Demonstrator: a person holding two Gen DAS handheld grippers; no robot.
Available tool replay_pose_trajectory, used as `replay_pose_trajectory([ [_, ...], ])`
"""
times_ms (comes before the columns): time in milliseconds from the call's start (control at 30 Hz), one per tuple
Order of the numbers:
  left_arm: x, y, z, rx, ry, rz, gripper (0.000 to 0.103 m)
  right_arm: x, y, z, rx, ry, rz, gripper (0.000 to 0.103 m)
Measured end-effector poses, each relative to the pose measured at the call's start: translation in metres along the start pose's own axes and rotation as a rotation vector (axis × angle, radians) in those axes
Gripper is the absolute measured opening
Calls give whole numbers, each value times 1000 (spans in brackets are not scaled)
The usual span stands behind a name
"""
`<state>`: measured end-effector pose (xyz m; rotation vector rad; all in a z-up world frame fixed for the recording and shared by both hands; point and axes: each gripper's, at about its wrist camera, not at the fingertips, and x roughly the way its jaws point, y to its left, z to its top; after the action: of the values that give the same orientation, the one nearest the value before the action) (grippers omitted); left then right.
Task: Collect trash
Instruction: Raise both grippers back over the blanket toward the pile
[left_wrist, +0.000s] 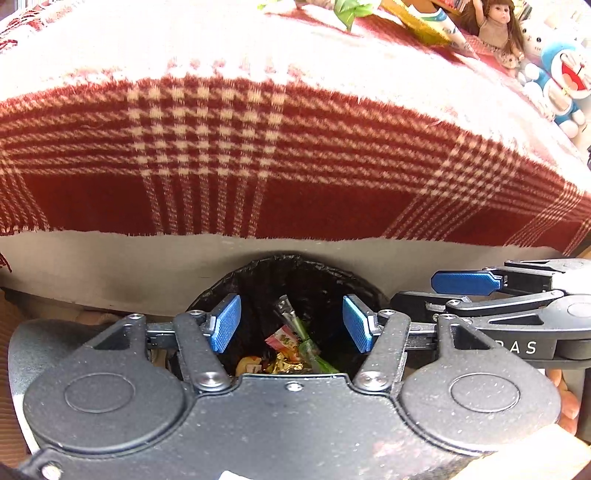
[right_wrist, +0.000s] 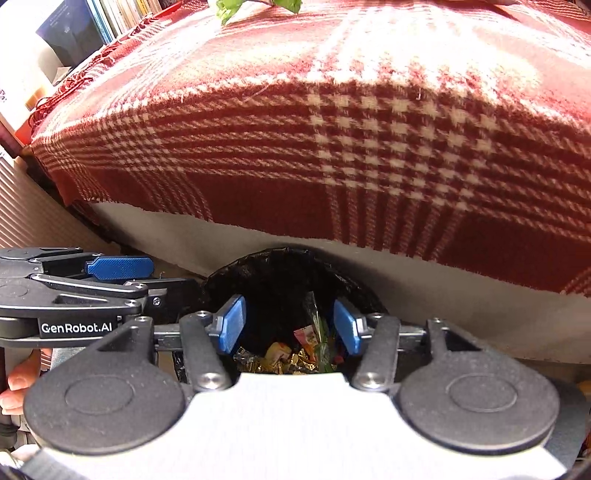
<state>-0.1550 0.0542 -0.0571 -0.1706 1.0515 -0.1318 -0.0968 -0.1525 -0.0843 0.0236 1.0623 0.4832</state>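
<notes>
A bin lined with a black bag (left_wrist: 325, 275) (right_wrist: 266, 266) stands on the floor against the table's front. Inside lie several wrappers (left_wrist: 291, 349) (right_wrist: 295, 350): red, gold and green ones. My left gripper (left_wrist: 291, 323) hangs over the bin's mouth, its blue pads apart with nothing between them. My right gripper (right_wrist: 290, 325) hovers over the same opening, also open and empty. Each gripper shows from the side in the other's view: the right one (left_wrist: 476, 291) and the left one (right_wrist: 122, 275).
A red and white plaid cloth (left_wrist: 258, 147) (right_wrist: 369, 140) covers the table above the bin. At its far edge sit a doll (left_wrist: 496, 26), a blue plush toy (left_wrist: 565, 81), a yellow package (left_wrist: 424, 22) and green leaves (right_wrist: 255, 5). Books (right_wrist: 110, 14) stand at the back left.
</notes>
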Motion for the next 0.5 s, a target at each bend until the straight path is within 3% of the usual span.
replay_pose_trajectory([
  [233, -40, -6, 17, 17, -134, -58, 65, -49, 6, 13, -80, -144, 34, 73],
  [367, -62, -9, 33, 35, -237, -83, 80, -76, 7, 30, -101, -252, 48, 75],
  [500, -70, -11, 54, 28, -308, -62, 81, -94, 2, 48, -111, -356, 13, 78],
])
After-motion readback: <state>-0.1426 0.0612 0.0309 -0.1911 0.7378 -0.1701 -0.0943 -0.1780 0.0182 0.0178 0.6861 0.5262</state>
